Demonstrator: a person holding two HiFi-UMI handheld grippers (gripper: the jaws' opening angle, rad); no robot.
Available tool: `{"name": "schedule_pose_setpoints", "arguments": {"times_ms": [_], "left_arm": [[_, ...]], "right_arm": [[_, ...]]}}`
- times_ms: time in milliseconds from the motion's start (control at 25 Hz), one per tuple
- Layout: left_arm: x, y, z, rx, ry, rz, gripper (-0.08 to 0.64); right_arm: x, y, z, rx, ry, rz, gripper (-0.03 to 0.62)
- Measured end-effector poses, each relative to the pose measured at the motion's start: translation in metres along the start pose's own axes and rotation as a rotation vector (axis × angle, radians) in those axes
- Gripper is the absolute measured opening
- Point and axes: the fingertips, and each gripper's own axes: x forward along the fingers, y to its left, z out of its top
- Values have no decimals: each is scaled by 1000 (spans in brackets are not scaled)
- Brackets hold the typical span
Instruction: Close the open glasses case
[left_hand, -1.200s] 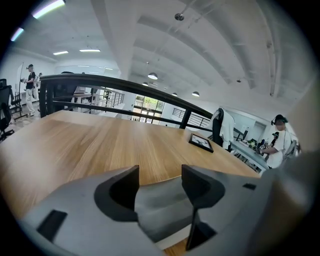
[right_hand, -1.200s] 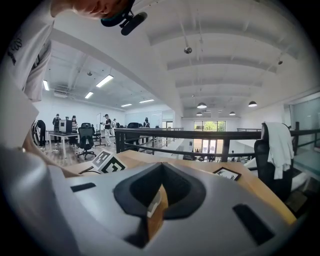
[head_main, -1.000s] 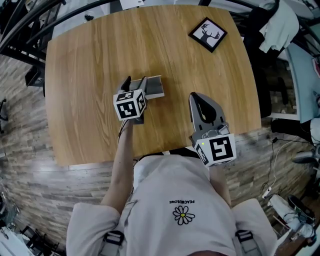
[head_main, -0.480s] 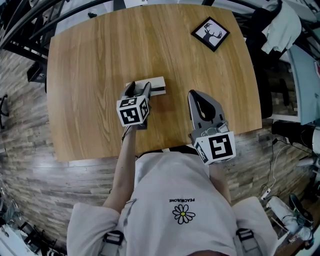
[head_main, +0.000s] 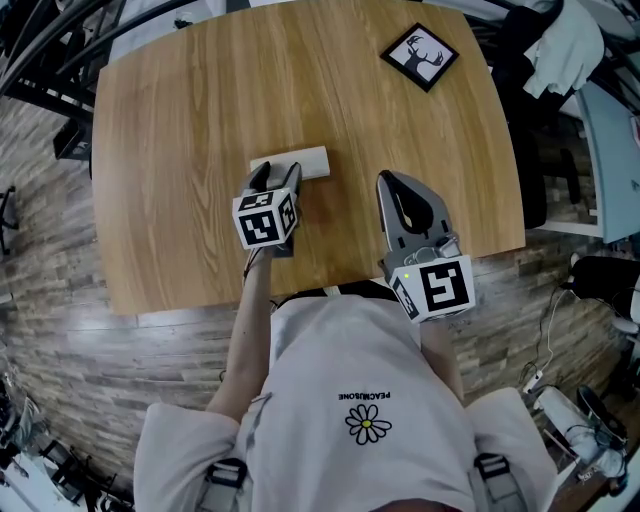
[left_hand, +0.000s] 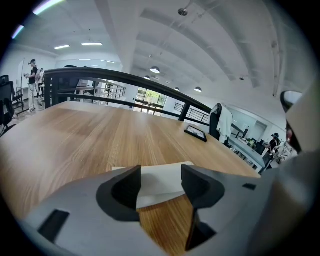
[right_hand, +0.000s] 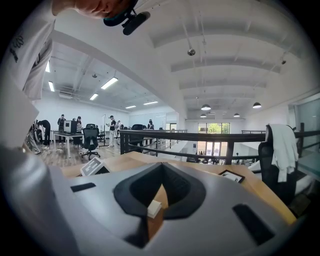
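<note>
change since earlier: the dark strip seen along the glasses case (head_main: 300, 160) half a second ago is no longer shown; only its white top is seen, and the left gripper (head_main: 277, 182) has been kept at its near edge.
left gripper: the jaws are spread and nothing is pinched; the case lies just beyond them and is framed in the gap.
glasses case: it is laid flat near the middle of the table (head_main: 170, 110); the lid is judged down or nearly down, but whether the catch is seated cannot be told.
step in hand: a light press straight down on the lid's free edge is called for, so that the case is not slid across the wood; the seam should be checked before withdrawal.
right gripper (head_main: 403, 200): the jaws are pressed together and empty, held well apart from the case; the case could be steadied with it.
framed picture (head_main: 419, 55): it is set at the far right corner and is not involved.
</note>
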Motion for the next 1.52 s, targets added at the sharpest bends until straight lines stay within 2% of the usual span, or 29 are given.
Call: {"name": "schedule_pose_setpoints", "arguments": {"times_ms": [360, 520, 640, 800, 1000, 1120, 1280, 1360, 1440, 1520], "left_arm": [[1, 0, -8, -10, 14, 4, 264], [-2, -2, 3, -3, -17, 0, 264], [-14, -4, 41, 36, -98, 5, 264], [-49, -19, 112, 92, -266, -7, 264], [-112, -48, 179, 166, -472, 4, 175], [-150, -68, 194, 247, -566, 47, 135], [-191, -80, 203, 298, -658, 137, 38], [-203, -83, 205, 331, -685, 171, 18], [-208, -82, 206, 336, -699, 183, 18], [-211, -79, 206, 304, -709, 180, 17]], "right_arm": [[-8, 0, 0, -8, -1, -6, 6], [-9, -1, 3, -16, -6, -4, 6], [-3, -1, 12, -38, -28, 7, 6], [11, -1, 35, -72, -84, 23, 6], [30, 2, 67, -105, -166, 49, 6], [36, 3, 80, -112, -210, 60, 6], [38, 8, 89, -122, -261, 56, 6], [39, 10, 90, -112, -275, 55, 6], [40, 11, 90, -99, -284, 55, 6], [40, 12, 89, -87, -283, 56, 6]]}}
